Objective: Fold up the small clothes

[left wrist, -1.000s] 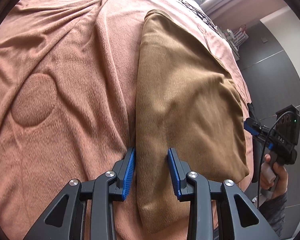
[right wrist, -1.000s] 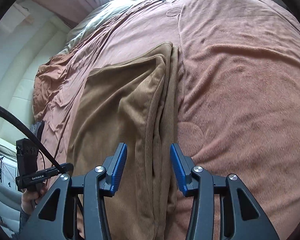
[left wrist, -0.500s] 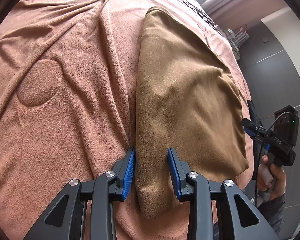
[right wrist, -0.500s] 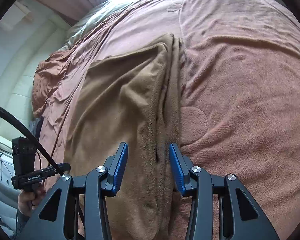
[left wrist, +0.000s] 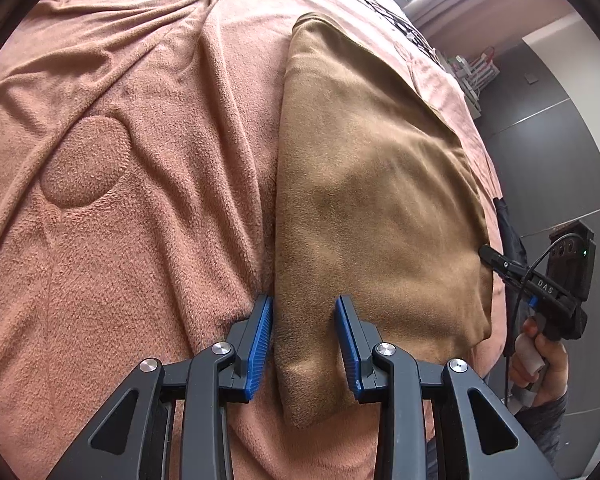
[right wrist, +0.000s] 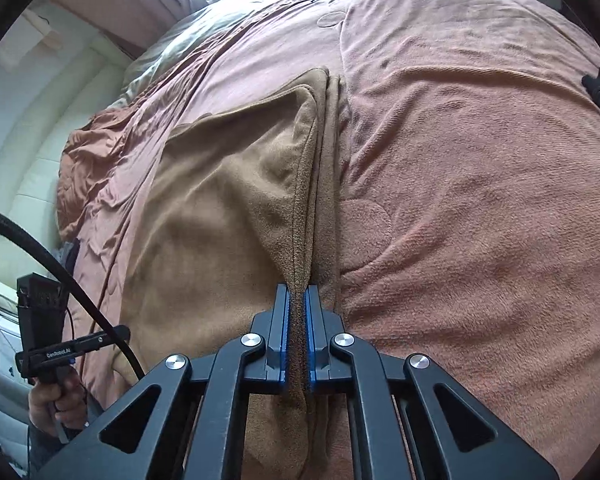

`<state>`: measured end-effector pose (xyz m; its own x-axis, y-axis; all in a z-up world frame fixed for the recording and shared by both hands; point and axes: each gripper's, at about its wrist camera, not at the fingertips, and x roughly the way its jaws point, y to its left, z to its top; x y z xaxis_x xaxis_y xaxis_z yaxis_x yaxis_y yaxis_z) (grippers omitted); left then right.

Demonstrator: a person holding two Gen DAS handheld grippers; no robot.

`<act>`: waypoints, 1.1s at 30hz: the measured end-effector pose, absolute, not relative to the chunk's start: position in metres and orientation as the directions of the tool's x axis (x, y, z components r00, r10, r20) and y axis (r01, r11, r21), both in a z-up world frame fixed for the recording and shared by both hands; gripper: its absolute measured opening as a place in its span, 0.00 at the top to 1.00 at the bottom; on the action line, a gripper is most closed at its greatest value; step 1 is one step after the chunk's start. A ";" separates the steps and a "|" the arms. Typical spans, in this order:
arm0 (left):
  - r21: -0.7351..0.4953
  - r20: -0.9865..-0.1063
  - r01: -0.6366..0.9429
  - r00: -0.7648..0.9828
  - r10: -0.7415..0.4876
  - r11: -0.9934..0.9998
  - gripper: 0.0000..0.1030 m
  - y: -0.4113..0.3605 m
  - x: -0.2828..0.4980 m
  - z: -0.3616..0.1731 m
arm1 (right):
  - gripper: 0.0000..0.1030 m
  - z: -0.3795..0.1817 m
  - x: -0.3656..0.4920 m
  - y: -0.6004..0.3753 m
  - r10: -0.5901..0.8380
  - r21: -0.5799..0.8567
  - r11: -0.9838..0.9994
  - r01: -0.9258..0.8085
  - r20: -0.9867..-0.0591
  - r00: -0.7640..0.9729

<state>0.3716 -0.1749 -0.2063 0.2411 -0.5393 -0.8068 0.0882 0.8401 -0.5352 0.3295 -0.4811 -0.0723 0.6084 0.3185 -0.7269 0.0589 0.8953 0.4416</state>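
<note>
Brown cloth (left wrist: 372,200) lay folded on the pink blanket (left wrist: 120,200) covering the bed, seen first from left wrist cam. It ran from near the camera up toward the far side, w/ a straight folded edge on its left and a rounded corner at near right. Left gripper (left wrist: 304,344) was released, blue pads (left wrist: 260,340) spread apart, straddling the cloth's near-left edge: left pad just beside that edge over the blanket, right pad over the cloth itself. Can't tell if pads touched fabric. At far right of this view a hand (left wrist: 540,368) gripped the handle of the other tool, off the bed edge, grey wall behind.

Right wrist cam: same brown cloth (right wrist: 220,208) lay left of centre on the pink blanket (right wrist: 480,200), layered edges stacked along its right side. Right gripper (right wrist: 298,332) was clenched on the upper layer's hemmed edge, blue pads pressed on either side of it w/ fabric pinched between; that layer rose as a ridge from the pads toward the far corner. Lower layers stayed flat just right of the ridge. At near left a hand (right wrist: 56,404) held the other tool's handle, black cable (right wrist: 60,272) arcing across. White padded surface at far left beyond the blanket.
</note>
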 end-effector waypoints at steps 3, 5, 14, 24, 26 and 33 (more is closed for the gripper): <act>-0.538 -0.804 0.090 0.245 -0.542 0.838 0.67 -0.170 0.373 -0.206 | 0.96 -0.070 0.328 -0.479 0.305 0.420 0.906 0.049 -0.730 0.611; -0.548 -0.800 0.084 0.239 -0.551 0.832 0.67 -0.168 0.375 -0.209 | 0.95 -0.067 0.327 -0.477 0.304 0.409 0.912 0.037 -0.733 0.609; -0.587 -0.776 0.086 0.222 -0.590 0.805 0.67 -0.164 0.367 -0.213 | 0.32 -0.059 0.304 -0.486 0.319 0.417 0.909 0.019 -0.721 0.615; -0.635 -0.741 0.085 0.213 -0.637 0.768 0.76 -0.164 0.347 -0.218 | 0.58 -0.097 0.297 -0.480 0.378 0.483 0.875 0.044 -0.735 0.563; -0.627 -0.747 0.083 0.219 -0.628 0.775 0.88 -0.162 0.345 -0.218 | 0.76 -0.096 0.294 -0.477 0.375 0.485 0.873 0.049 -0.731 0.570; -0.649 -0.710 0.122 0.257 -0.655 0.751 0.94 -0.146 0.334 -0.194 | 0.89 -0.087 0.284 -0.475 0.394 0.521 0.852 0.056 -0.707 0.587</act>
<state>0.3340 -0.1457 -0.1937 0.2570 -0.6554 -0.7102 0.1221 0.7510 -0.6489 0.2836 -0.4753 -0.0868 0.5869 0.3939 -0.7074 0.0562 0.8517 0.5210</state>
